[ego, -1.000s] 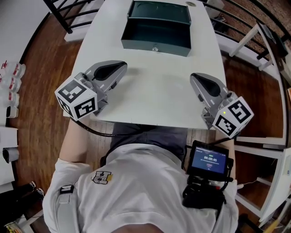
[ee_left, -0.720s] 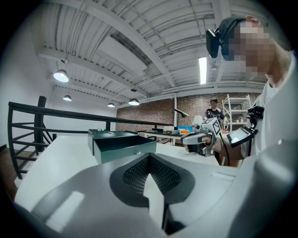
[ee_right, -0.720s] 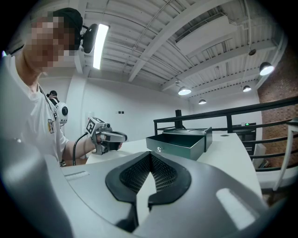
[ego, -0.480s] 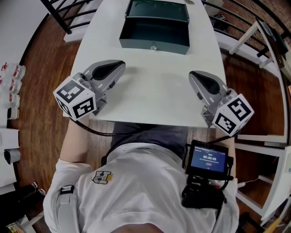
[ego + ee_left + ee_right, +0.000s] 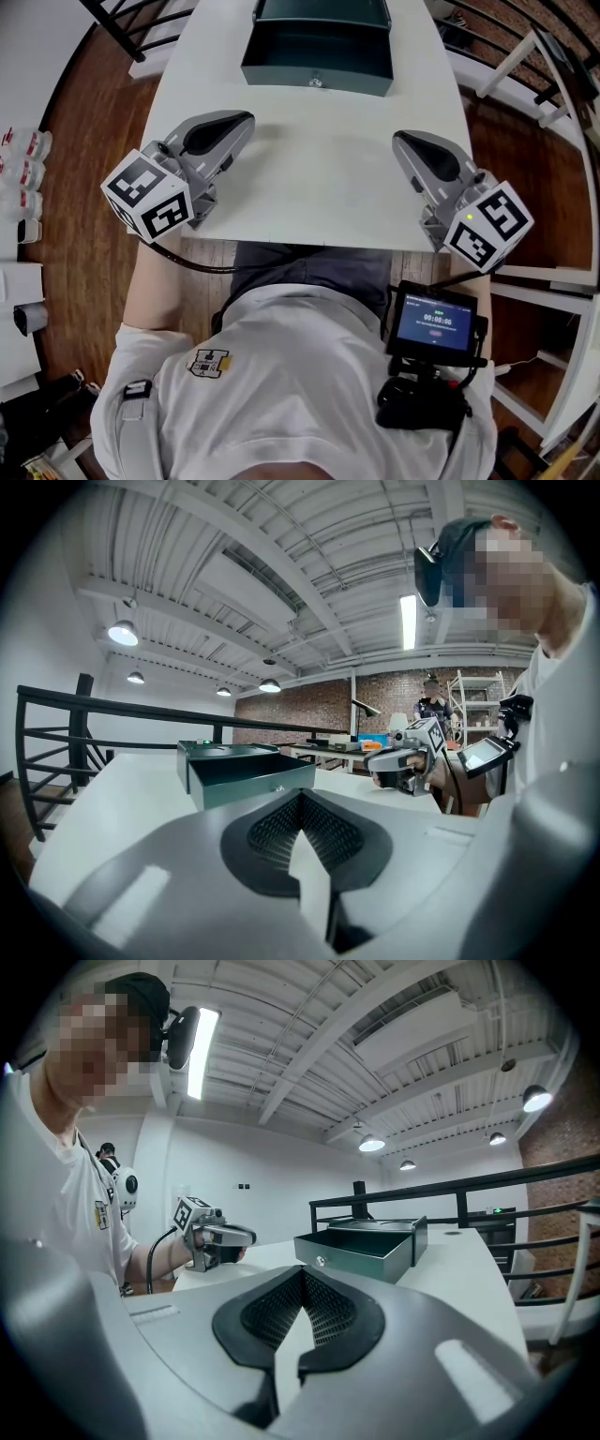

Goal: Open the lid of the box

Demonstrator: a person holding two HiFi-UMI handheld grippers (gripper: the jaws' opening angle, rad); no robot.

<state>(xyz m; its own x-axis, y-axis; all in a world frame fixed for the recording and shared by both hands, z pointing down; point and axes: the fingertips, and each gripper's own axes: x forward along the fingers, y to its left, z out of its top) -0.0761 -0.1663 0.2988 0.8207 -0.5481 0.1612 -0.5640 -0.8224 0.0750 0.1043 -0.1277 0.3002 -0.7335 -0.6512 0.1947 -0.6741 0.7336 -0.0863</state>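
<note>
A dark green metal box (image 5: 317, 58) stands at the far end of the white table (image 5: 319, 187), its inside showing and its lid (image 5: 323, 9) laid back behind it. A small round latch (image 5: 316, 82) sits on its front wall. My left gripper (image 5: 246, 120) hovers over the near left of the table, shut and empty, well short of the box. At the near right is my right gripper (image 5: 401, 141), also shut with nothing in it. From the left gripper (image 5: 300, 799), the box (image 5: 246, 772) lies ahead to the left. From the right gripper (image 5: 302, 1283), the box (image 5: 361, 1246) lies ahead to the right.
A black railing (image 5: 122, 28) runs past the table's far left, and white shelf frames (image 5: 553, 122) stand at the right. A device with a lit screen (image 5: 433, 323) hangs at the person's waist. Wooden floor surrounds the table, and bottles (image 5: 23, 159) stand at the left.
The head view has shifted, so the box now sits closer to the top edge. Both grippers stay shut and in much the same place above the table's near part.
</note>
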